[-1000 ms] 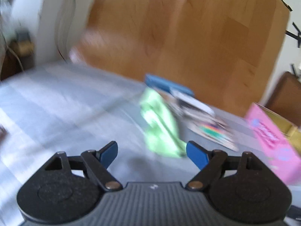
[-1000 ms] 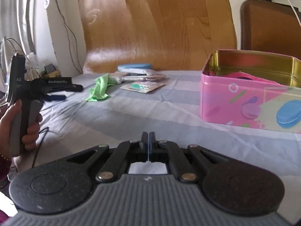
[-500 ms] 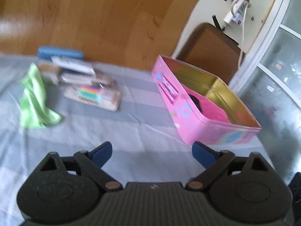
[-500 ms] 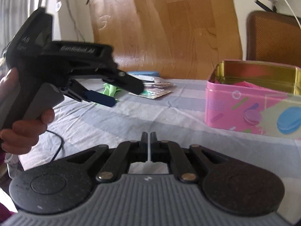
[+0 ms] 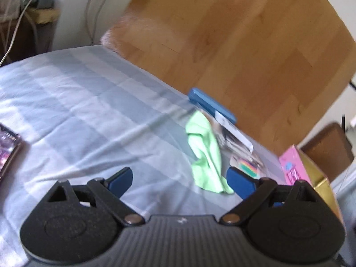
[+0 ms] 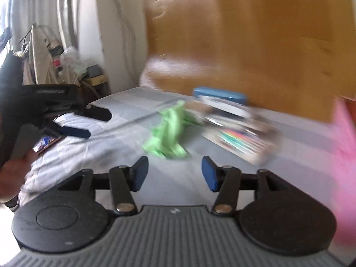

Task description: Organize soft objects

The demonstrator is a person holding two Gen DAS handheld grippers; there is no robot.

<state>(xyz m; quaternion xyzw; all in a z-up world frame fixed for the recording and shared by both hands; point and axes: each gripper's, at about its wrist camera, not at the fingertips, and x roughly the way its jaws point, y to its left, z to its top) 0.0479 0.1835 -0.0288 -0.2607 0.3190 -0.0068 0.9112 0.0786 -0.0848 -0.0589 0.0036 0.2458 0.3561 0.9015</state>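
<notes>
The right gripper (image 6: 174, 173) has just been opening its jaws, and nothing is between them. The left gripper (image 5: 179, 179) has its jaws spread wide, and they are empty too. Neither one touches anything yet.

The green cloth (image 5: 207, 155) is the soft thing to tidy. It lies crumpled on the striped sheet (image 5: 77, 102), just ahead of both grippers. In the left wrist view it sits closer to the right-hand blue finger (image 5: 241, 183) than to the middle of the gap.

Just behind the green cloth is a pile of flat packets (image 6: 240, 133), with a blue case (image 6: 219, 93) at the back. The cloth's far edge seems to touch that pile. The pink tin (image 5: 296, 171) stands well off to the side of the cloth, past the packets.

Both views are blurry, so the hands look to be moving fast. A fast grab could miss the cloth, or only catch a thin corner that slips out. A grab that goes too deep could pinch the sheet along with the cloth. A reach too far back could snag a packet. Both grippers aim at the same cloth, so they might bump each other.
</notes>
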